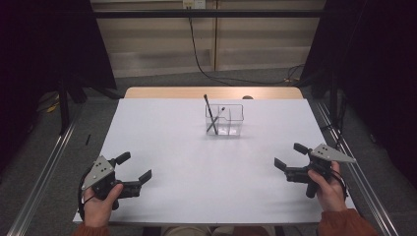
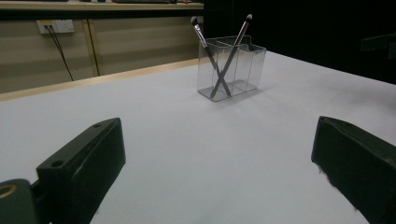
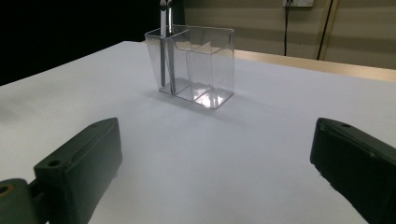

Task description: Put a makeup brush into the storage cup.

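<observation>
The white counter (image 1: 162,147) carries a clear plastic organiser (image 1: 224,119) toward its far side, a little right of centre, with two makeup brushes (image 1: 211,115) leaning crossed in its left compartment; the other compartments look empty. The left hand-held gripper (image 1: 136,166) rests at the near left edge and the right hand-held gripper (image 1: 290,156) at the near right, each with its jaws spread wide and nothing between them, both well apart from the organiser.

The organiser looks light and stands loose on a smooth sheet, so a jaw nudging its wall would likely slide or tip it and spill the brushes. The brushes cross each other, so pulling one at an angle could drag the other out, or lever the organiser over. Their thin handles could also slip from a wide, hasty grip.

The left gripper view shows the brush heads (image 2: 194,20) and the crossing clearly. The right gripper view lines the handles (image 3: 164,51) up almost as one and cuts their tops off, but shows the dividing walls plainly.
</observation>
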{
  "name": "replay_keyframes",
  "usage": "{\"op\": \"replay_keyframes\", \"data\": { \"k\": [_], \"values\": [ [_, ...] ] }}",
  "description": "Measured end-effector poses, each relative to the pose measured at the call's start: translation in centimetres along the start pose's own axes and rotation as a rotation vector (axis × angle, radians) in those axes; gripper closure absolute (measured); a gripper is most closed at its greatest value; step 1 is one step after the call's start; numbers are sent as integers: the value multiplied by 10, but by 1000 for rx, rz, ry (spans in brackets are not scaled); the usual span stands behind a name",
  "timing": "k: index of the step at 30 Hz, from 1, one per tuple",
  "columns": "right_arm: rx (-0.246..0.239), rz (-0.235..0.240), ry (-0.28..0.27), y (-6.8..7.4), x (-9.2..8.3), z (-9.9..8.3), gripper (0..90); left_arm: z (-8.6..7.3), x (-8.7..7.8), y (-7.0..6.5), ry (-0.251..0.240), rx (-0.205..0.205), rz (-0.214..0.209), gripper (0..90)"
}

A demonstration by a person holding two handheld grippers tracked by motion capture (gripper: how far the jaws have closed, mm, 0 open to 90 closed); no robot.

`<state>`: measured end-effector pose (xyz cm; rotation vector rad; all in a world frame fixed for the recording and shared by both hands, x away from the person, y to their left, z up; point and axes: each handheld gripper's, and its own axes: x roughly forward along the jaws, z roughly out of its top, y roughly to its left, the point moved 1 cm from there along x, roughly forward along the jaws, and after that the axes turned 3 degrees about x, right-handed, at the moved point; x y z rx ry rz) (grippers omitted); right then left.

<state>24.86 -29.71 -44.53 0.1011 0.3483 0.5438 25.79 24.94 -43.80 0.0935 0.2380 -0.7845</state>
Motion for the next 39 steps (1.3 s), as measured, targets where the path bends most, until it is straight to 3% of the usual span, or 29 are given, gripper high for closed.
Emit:
{"op": "replay_keyframes", "data": {
  "k": [18, 39],
  "values": [
    [-6, -25, -21, 4, -21, -13, 10, -1, -6, -3, -9, 2, 6, 28],
    [-21, -18, -18, 4, -19, -13, 8, -2, -4, -1, 4, 7, 4, 27]
  ]
}}
